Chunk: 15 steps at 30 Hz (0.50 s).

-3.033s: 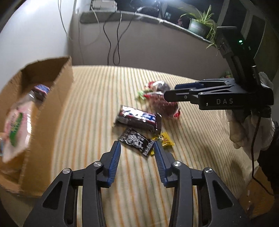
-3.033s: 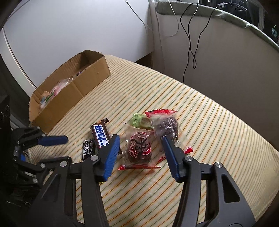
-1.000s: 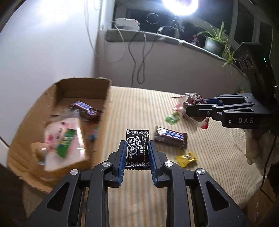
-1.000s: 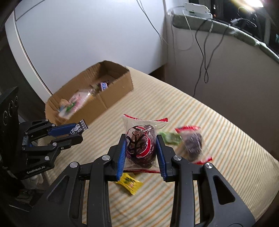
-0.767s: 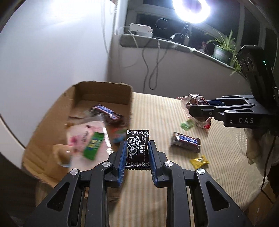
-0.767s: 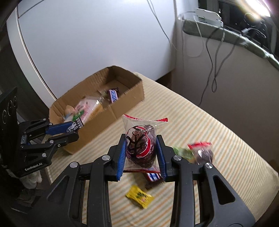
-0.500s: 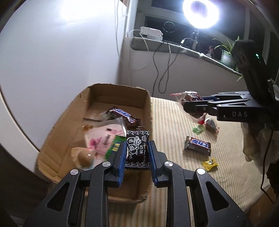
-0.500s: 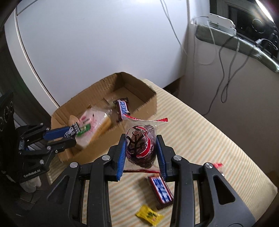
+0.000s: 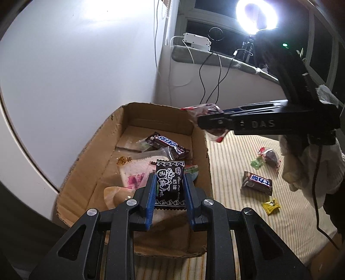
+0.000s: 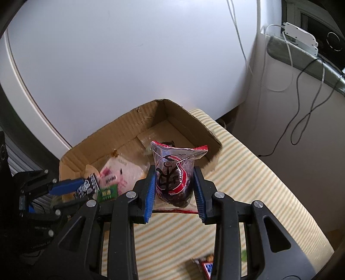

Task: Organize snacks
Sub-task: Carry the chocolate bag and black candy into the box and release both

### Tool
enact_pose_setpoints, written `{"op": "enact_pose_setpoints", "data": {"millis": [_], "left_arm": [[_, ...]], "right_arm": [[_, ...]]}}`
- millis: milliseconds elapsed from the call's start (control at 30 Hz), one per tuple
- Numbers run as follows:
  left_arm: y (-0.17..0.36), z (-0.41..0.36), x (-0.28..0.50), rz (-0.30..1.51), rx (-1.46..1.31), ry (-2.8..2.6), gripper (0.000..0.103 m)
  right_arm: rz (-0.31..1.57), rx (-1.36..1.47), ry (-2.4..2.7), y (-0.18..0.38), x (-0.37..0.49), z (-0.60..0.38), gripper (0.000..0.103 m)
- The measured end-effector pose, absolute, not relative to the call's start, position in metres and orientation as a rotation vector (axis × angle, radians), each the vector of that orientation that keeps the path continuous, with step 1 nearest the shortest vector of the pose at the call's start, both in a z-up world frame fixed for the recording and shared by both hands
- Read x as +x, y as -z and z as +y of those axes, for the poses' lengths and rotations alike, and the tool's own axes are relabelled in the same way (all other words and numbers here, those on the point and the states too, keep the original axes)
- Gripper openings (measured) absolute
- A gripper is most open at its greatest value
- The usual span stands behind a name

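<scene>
L gripper (image 9: 170, 189) is nearest to me, clamped on a black plum-candy packet (image 9: 170, 185) w/ white print; the packet stands upright between the blue pads, held above the near end of the cardboard box (image 9: 90, 155). R gripper (image 10: 174, 187) is likewise clenched, on a clear pouch (image 10: 173, 172) w/ red trim and a dark round sweet inside, held up at the box's right-hand wall, roughly over the rim; can't tell if it's fully past the edge. From the L cam the R gripper (image 9: 212, 120) reaches in from the right, pouch at its tip, beside the box's far right corner.

Inside the box: a pale pink-printed bag (image 9: 135, 172) near the front, a small green-labelled pack just beside it, partly hidden by the candy packet. Farther back, a Snickers bar (image 9: 167, 144) lies diagonally on clear wrapping.

Box sits at the left edge of a striped yellow-and-white cloth (image 9: 232, 159). On the cloth to the right, well apart from the box: a small yellow candy (image 9: 271, 206) nearest, then a second Snickers bar (image 9: 256, 183), then a green sweet (image 9: 256, 162) touching another red-trimmed pouch (image 9: 270, 156).

A gloved hand (image 9: 306, 168) holds the R tool. Beyond, a white wall, a ledge w/ a white power strip (image 9: 196, 41) and dangling cables, and a bright ring light (image 9: 256, 16) at the back.
</scene>
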<state>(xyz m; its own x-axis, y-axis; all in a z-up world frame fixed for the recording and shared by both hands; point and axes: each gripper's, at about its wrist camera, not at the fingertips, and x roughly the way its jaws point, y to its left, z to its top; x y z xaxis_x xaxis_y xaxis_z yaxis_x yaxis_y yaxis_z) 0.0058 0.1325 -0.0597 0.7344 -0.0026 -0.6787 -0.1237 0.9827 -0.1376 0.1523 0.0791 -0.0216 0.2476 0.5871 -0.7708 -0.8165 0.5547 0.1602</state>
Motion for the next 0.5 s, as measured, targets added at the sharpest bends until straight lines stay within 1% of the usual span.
{"op": "enact_pose_setpoints", "data": {"millis": [500], "left_arm": [[0.061, 0.135, 0.009, 0.746, -0.18, -0.068, 0.024]], "right_arm": [[0.917, -0.344, -1.004, 0.034, 0.156, 0.109, 0.034]]}}
